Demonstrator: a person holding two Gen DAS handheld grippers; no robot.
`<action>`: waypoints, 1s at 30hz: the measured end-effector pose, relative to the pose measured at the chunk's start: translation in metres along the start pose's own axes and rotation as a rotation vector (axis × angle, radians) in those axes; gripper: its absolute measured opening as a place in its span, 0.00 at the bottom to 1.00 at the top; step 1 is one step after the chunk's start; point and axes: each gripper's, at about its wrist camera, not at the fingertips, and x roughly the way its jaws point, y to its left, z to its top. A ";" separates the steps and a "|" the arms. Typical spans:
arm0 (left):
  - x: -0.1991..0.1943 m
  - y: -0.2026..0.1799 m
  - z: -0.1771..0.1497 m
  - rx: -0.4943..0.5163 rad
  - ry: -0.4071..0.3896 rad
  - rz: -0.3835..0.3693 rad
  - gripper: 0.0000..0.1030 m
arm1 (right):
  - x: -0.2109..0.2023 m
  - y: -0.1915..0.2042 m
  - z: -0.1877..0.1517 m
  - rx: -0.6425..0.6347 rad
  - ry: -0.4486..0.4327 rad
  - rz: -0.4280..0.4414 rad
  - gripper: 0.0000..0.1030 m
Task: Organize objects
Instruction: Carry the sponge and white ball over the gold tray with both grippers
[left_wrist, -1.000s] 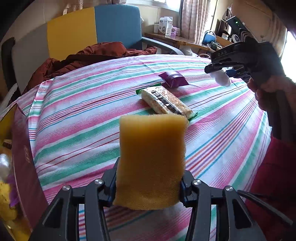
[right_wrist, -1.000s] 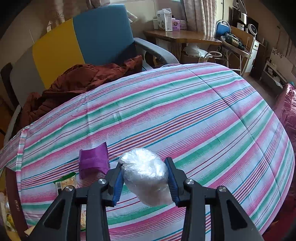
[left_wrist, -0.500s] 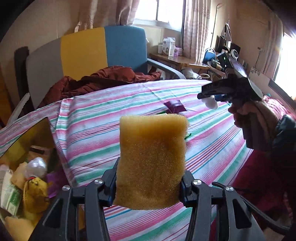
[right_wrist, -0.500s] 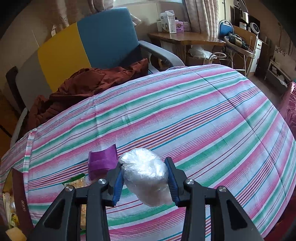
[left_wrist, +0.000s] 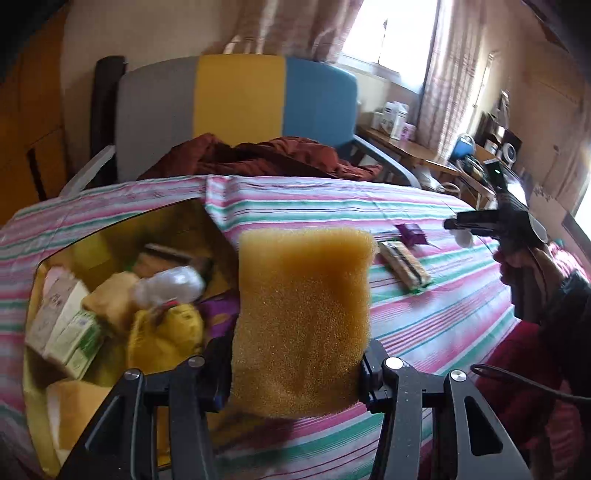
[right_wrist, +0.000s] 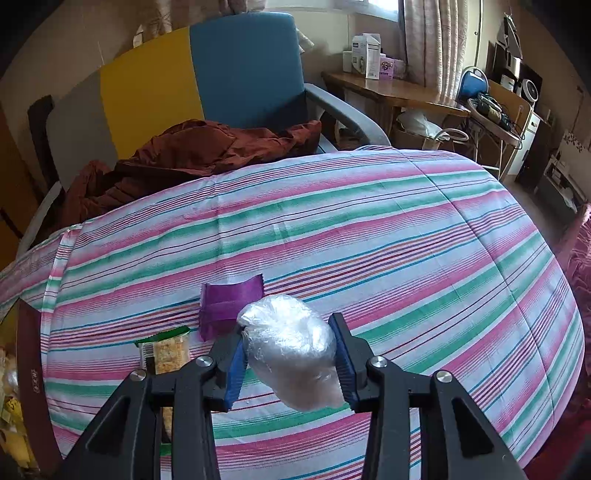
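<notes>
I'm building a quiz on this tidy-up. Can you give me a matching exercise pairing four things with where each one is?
Things:
1. yellow sponge
2. plastic-wrapped bundle
3. purple packet
4. green-and-white carton

Places:
A. lying on the striped cloth
B. in the left gripper
C. inside the open box
D. in the right gripper

Pairs: 1-B, 2-D, 3-A, 4-C

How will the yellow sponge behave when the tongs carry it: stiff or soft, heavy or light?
The yellow sponge looks porous, so probably light. It stands upright in the left tongs without drooping, so fairly springy. Its rough surface likely resists slipping.
</notes>
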 end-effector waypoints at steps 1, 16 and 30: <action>-0.003 0.010 -0.002 -0.020 0.000 0.012 0.50 | -0.004 0.005 -0.001 -0.008 -0.002 0.011 0.40; -0.065 0.142 -0.046 -0.291 -0.056 0.131 0.50 | -0.095 0.176 -0.058 -0.290 -0.012 0.463 0.40; -0.059 0.141 -0.036 -0.323 -0.057 0.050 0.51 | -0.108 0.286 -0.137 -0.447 0.066 0.685 0.40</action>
